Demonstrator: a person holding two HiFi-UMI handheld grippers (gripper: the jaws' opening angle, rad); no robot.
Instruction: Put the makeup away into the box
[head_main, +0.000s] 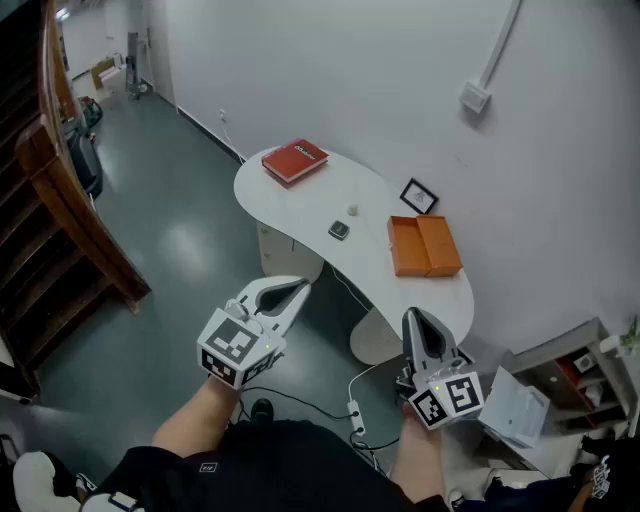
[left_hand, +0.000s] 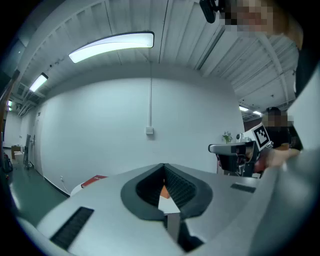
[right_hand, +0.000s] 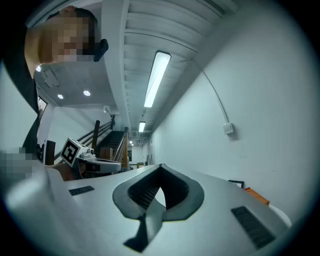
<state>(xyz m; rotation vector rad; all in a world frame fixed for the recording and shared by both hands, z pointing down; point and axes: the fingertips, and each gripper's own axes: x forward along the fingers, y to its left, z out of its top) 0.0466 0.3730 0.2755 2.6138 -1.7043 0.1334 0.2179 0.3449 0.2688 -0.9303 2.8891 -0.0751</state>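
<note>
Left gripper (head_main: 298, 290) and right gripper (head_main: 416, 318) hover level before the white desk (head_main: 300, 210), jaws clenched and empty; orange box (head_main: 424, 245) lies open on it

a white curved table (head_main: 290, 212) by the wall carries a red book (head_main: 295, 160), a small white item (head_main: 353, 211), a dark compact (head_main: 339, 231), a black picture frame (head_main: 418, 196) and an open orange box (head_main: 424, 245).
</note>
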